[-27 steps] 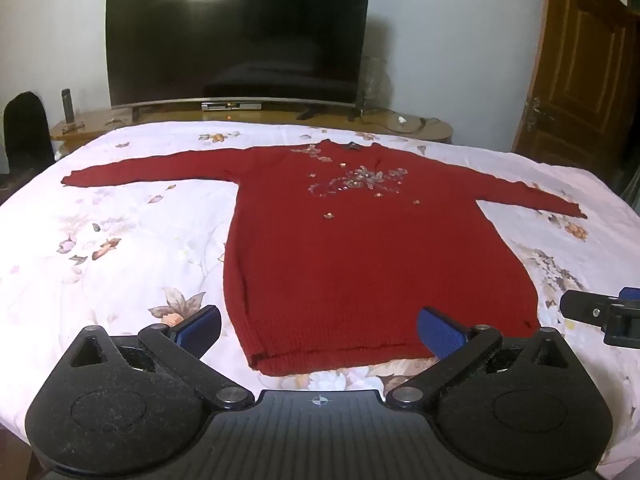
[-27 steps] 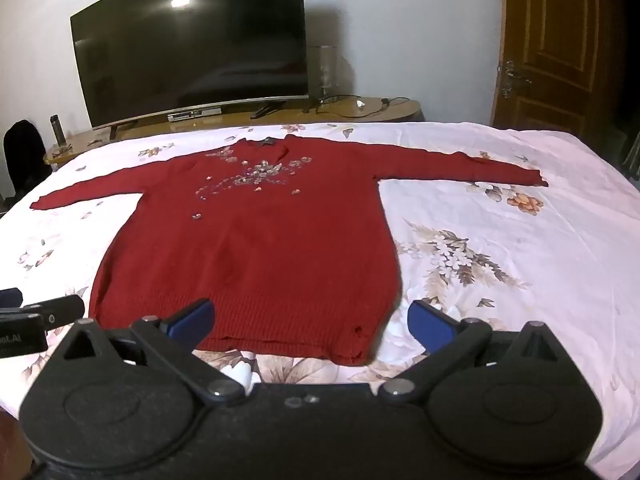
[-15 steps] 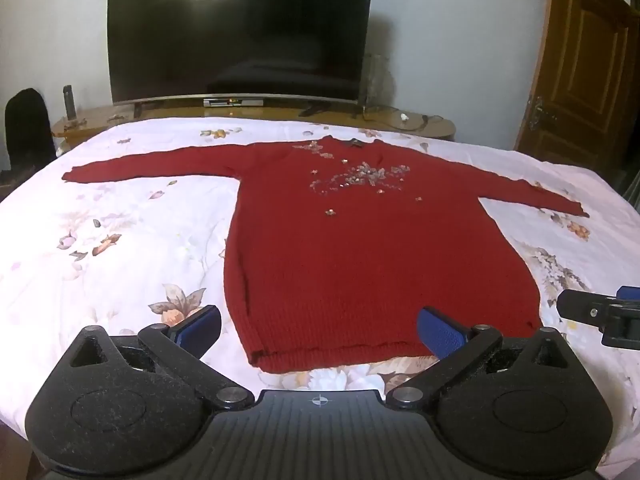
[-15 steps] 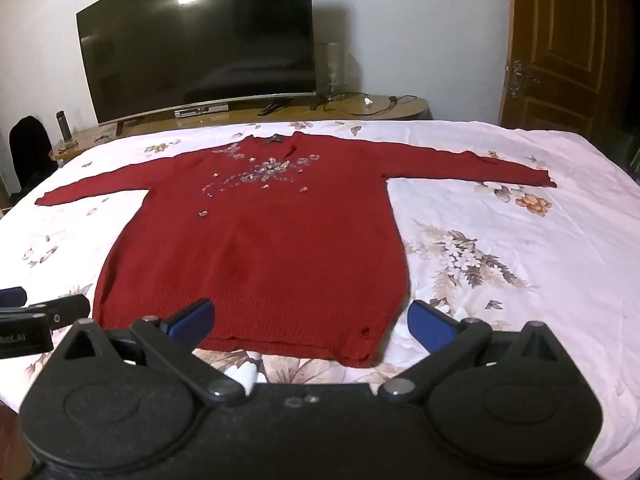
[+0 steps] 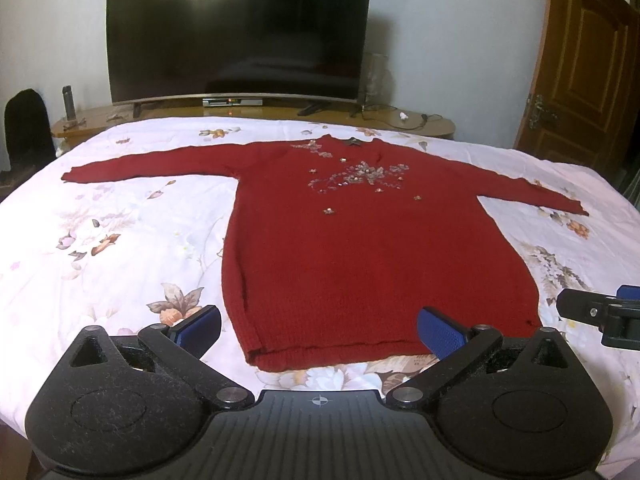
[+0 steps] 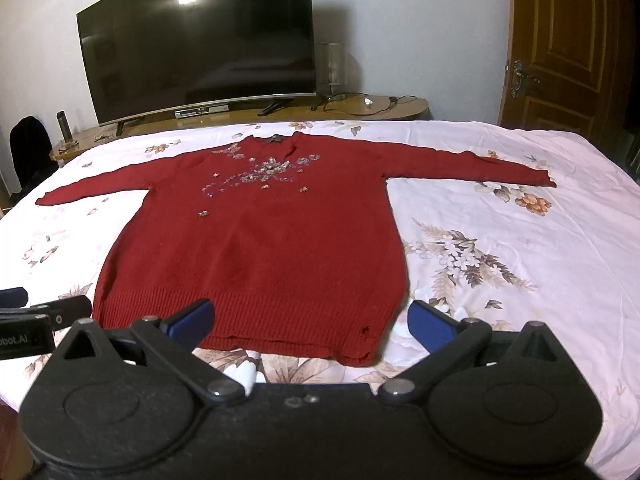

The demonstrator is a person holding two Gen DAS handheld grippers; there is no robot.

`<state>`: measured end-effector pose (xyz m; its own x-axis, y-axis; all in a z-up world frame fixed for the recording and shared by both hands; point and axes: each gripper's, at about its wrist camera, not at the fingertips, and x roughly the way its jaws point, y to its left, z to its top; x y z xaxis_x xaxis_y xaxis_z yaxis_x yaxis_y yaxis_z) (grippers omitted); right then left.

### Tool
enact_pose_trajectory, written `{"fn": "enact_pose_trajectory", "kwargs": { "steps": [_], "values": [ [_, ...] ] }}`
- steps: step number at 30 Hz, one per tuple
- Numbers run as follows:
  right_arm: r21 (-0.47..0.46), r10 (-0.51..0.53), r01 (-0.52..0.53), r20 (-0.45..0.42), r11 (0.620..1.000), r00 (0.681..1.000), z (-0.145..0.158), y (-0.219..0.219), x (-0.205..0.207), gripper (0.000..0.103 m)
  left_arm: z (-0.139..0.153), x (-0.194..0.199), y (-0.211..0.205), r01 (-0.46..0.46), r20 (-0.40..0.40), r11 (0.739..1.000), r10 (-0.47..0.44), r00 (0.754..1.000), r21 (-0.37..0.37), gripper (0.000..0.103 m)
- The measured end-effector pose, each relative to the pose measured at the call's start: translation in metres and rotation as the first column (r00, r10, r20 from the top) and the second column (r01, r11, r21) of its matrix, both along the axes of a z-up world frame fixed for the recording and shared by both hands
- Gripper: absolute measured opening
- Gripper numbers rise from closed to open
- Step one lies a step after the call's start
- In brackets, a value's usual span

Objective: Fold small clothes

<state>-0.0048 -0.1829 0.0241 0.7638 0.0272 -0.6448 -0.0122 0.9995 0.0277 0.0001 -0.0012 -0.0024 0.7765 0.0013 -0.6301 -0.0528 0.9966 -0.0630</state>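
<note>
A red sweater (image 5: 372,252) lies flat and face up on a bed (image 5: 120,240) covered by a pale floral sheet, hem toward the near edge and collar toward the far edge. Both sleeves are stretched straight out, one to the left and one to the right. A cluster of beaded flower trim (image 5: 360,174) sits on the chest just below the collar.

The left gripper (image 5: 318,330) hangs above the near left corner of the hem. Its blue-padded fingers (image 5: 200,326) stand wide apart and hold nothing; the hem shows between them, below and not touched. The right gripper (image 6: 310,322) hangs above the near right corner of the hem. Its fingers (image 6: 430,326) are likewise spread wide and empty, with the hem corner seen between them. Each gripper appears at the edge of the other's view, just beside it along the near edge of the bed.

Beyond the far edge of the bed a large dark television (image 5: 240,32) stands on a low wooden stand (image 6: 400,106), which also carries a small set-top box and some cables. A wooden door (image 6: 560,48) is at the far right.
</note>
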Motion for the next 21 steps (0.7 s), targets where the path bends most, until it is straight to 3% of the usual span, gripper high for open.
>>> {"fn": "enact_pose_trajectory", "kwargs": {
  "steps": [21],
  "values": [
    [-0.009, 0.015, -0.015, -0.006, 1.000, 1.000, -0.0016, 0.0040, 0.0008, 0.102, 0.0004, 0.0008, -0.0009, -0.002, -0.008, 1.000, 0.002, 1.000, 0.008, 0.103]
  ]
}}
